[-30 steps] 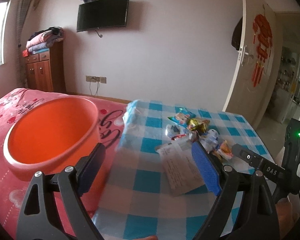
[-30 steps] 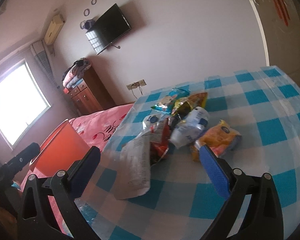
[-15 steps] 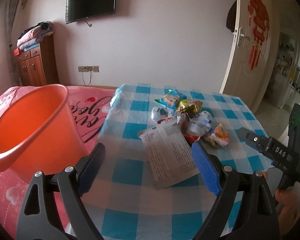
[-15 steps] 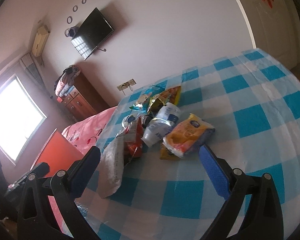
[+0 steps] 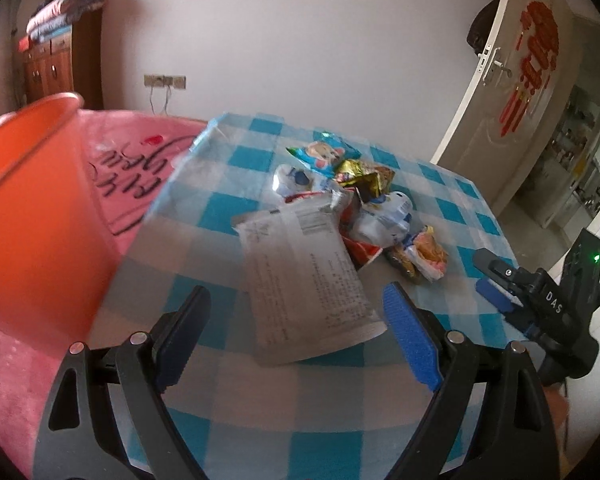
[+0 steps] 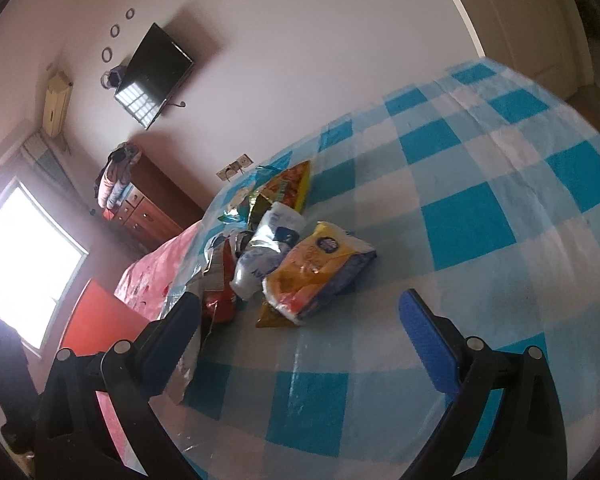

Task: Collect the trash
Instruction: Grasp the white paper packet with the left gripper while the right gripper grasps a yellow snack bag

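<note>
Between the spread jaws of our left tongs lies a grey-white printed pouch, flat on the blue-checked cloth, its near edge just ahead of the fingertips; nothing is pinched. Just beyond it sits the rest of the trash: a cartoon snack bag, a gold foil wrapper, a white-and-blue packet. To the left of these tongs stands the orange tub on the pink bedspread, presumably placed within reach as the bin. Our right tongs are likewise wide apart and empty, with a yellow-and-blue snack packet just ahead between the jaws. We judge each tool is lined up on its nearest wrapper, since flat film must be pinched at an edge.
</note>
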### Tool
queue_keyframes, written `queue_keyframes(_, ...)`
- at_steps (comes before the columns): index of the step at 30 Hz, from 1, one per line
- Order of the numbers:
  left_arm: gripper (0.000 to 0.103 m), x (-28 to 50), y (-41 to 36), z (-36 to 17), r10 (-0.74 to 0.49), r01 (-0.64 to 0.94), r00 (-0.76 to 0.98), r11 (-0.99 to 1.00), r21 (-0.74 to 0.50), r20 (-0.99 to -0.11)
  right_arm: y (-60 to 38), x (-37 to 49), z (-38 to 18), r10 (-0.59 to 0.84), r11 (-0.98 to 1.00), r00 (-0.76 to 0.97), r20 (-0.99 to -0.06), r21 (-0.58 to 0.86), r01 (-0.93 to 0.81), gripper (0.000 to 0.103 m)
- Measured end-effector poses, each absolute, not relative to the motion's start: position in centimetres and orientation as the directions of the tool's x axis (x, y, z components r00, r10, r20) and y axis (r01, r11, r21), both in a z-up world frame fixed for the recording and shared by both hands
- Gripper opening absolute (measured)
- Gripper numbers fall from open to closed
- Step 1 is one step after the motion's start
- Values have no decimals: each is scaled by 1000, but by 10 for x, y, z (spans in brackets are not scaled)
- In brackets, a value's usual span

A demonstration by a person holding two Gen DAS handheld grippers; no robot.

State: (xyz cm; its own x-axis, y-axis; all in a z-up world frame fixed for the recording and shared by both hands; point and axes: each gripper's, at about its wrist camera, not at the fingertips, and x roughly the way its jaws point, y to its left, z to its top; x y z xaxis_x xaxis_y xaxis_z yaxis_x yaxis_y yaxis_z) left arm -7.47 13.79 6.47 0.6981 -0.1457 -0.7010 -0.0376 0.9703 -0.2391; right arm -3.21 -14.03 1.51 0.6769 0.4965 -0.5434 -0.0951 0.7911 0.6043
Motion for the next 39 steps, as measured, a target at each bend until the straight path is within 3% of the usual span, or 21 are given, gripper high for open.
queue_keyframes(5,88,-58,136,55,-178,-58,677,954,-294,-714,-143,-23,10,524,773,660,-538,626,-104,95)
queue_keyframes(7,88,-53,138,51,-187,-75,669,946,-316,-719,-142,-20,9,533,771,650,-542,627,-110,84)
queue_keyframes(16,88,-33,140,36,-232,-108,633,918,-381,-739,-136,-9,0,574,745,608,-548,658,-110,76)
queue_keyframes(33,88,-6,129,23,-213,-95,582,941,-326,-785,-120,15,0,532,797,580,-617,596,-97,75)
queue_keyframes(39,81,-5,129,19,-178,-104,587,951,-292,-790,-105,24,4,460,860,587,-666,498,-110,75)
